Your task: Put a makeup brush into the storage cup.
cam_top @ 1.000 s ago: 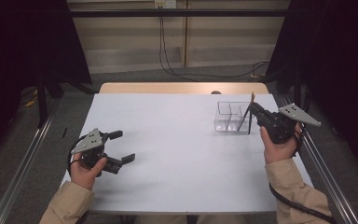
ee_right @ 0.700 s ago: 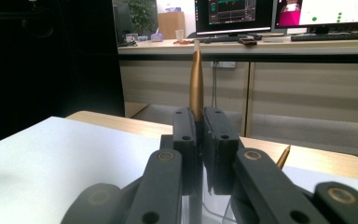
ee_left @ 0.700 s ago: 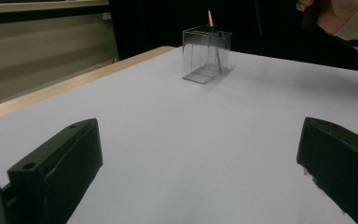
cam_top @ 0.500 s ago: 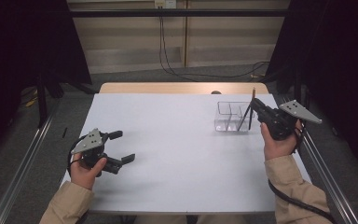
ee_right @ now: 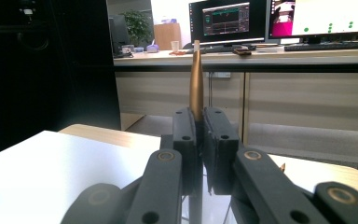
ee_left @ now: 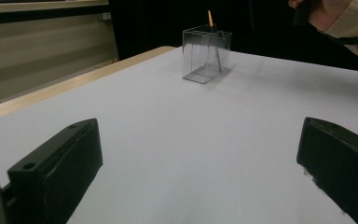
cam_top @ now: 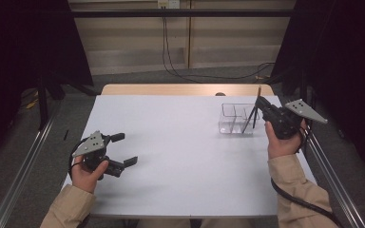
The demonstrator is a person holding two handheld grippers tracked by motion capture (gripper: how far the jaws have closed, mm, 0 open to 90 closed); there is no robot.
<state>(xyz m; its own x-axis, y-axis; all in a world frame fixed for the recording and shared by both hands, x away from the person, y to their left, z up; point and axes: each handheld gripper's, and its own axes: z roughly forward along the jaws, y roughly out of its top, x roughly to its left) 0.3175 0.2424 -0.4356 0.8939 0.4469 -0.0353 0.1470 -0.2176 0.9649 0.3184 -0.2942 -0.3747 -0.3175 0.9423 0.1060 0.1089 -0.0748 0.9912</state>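
We are clamping a slim brown pen (cam_top: 258,93) in the right gripper (cam_top: 262,105), jaws pinched tight on its shaft; in the right gripper view the pen (ee_right: 196,79) is sticking straight up out of the closed pads. In the high view we are holding it at the right wall of the clear box (cam_top: 237,118), far right on the white table (cam_top: 180,156), pen upright with its lower end reaching down toward the box. Another dark pen (cam_top: 248,119) is leaning inside the box. Our left gripper (cam_top: 119,149) is sitting near left, well apart from the box, jaws spread wide with nothing between them; the left gripper view is looking across bare white surface to the box (ee_left: 206,54).

The box is sitting near the table's far and right edges, with a metal rail (cam_top: 330,178) running just right of our right hand. Open table is lying left and near of the box.

We are not seeing the held pen's lower tip, hidden behind the jaws, and whether it is inside the box or touching the wall is hard to tell.
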